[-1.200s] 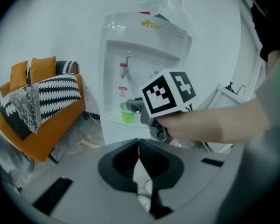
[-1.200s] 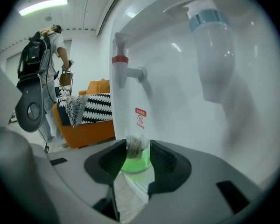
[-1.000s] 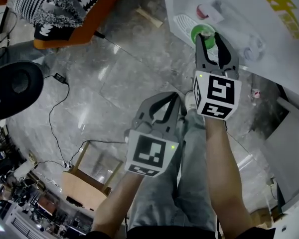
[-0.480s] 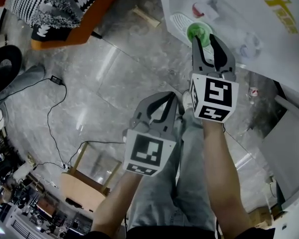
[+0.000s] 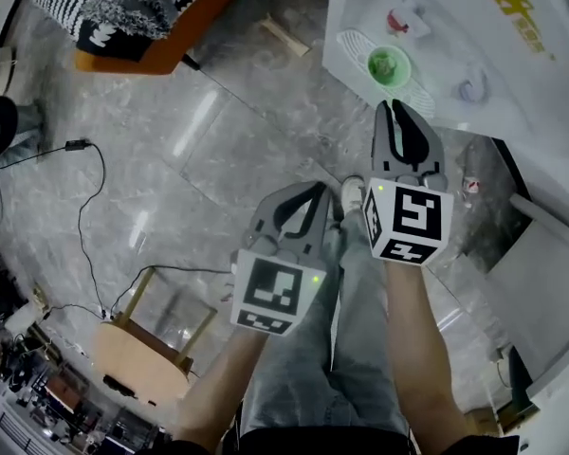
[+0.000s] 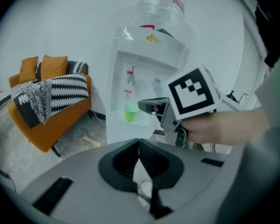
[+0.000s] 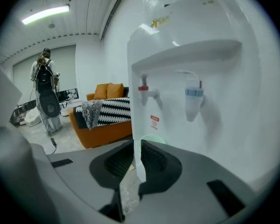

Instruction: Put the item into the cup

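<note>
A green cup (image 5: 387, 65) stands on the drip tray (image 5: 353, 44) of a white water dispenser (image 5: 474, 36); what lies inside it I cannot make out. The cup also shows in the left gripper view (image 6: 129, 112), and its rim peeks over the jaws in the right gripper view (image 7: 151, 140). My right gripper (image 5: 394, 108) hovers just short of the cup. Its jaws have just been closing to a narrow gap with nothing between them (image 7: 136, 146). My left gripper (image 5: 316, 190) hangs lower and to the left over the floor, shut and empty (image 6: 139, 143).
An orange sofa (image 5: 161, 41) with a black-and-white blanket (image 6: 60, 90) stands at the far left. A wooden stool (image 5: 142, 349) and a cable (image 5: 85, 207) lie on the grey floor. A red tap (image 7: 147, 91) and a blue tap (image 7: 192, 97) hang above the tray. A person (image 7: 45, 87) stands far off.
The right gripper stood open around the green cup; it has drawn back towards me and its jaws have closed in. The left gripper stays shut.
</note>
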A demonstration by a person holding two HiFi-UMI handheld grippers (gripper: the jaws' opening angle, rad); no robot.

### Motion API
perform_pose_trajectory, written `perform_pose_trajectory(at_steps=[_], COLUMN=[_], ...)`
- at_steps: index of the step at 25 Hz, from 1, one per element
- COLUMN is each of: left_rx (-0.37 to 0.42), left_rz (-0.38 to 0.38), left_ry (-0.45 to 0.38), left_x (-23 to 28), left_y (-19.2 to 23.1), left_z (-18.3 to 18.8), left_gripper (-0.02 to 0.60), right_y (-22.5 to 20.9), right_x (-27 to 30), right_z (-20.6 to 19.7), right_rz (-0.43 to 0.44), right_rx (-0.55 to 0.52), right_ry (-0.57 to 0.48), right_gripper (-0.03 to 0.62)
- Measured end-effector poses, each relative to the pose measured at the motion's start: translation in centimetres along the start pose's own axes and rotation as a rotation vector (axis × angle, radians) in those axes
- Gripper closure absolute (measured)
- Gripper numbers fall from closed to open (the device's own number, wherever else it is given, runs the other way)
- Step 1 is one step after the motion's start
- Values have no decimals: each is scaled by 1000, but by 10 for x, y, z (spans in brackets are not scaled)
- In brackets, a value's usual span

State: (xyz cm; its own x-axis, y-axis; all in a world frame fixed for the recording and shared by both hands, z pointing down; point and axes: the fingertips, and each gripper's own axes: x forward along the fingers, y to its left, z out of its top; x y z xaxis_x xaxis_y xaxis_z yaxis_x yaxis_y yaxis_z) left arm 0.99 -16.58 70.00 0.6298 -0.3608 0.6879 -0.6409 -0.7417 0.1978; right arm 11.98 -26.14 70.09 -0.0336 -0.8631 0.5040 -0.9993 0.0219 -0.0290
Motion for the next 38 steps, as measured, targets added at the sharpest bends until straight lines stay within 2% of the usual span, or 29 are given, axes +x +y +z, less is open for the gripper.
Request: perform_pose_trajectory(at_steps=[7,12,16,19,21,26,30,34,38], left_rx=[-22,-84,-146,-107,-68,31,56,23,52], left_rz=[97,182,200,182,165,118,141,188,231], left_ry=[-121,-210,-296,-417,-486,-595,-652,-646,-662], left_x=[-81,-165,-224,-261,-289,-324,-350,-377,-411], left_y=[13,17,-6,-25,-47,-90,-105,-120,-157], left_z=[45,81,120,180,212,257,265,242,228], left_gripper=[569,569,569,568,568,569,569,569,569], right_y=[33,63,73,70,68,62,60,76,89], right_x=[-62,-135,-209,-252,-284,-333,-348,-378,-425], right_z=[56,135,204,256,276,286,297,308,313], right_rz=[63,124,154,137,135,149,161,211,271], right_rx=[-24,-109,-137,-147,-157,-165,-157,-162,-139], right_ry=[-53,-123,-194,-291,-328,-352,-388,-446,-516], right_gripper=[548,549,559,568,571,574,574,574,572])
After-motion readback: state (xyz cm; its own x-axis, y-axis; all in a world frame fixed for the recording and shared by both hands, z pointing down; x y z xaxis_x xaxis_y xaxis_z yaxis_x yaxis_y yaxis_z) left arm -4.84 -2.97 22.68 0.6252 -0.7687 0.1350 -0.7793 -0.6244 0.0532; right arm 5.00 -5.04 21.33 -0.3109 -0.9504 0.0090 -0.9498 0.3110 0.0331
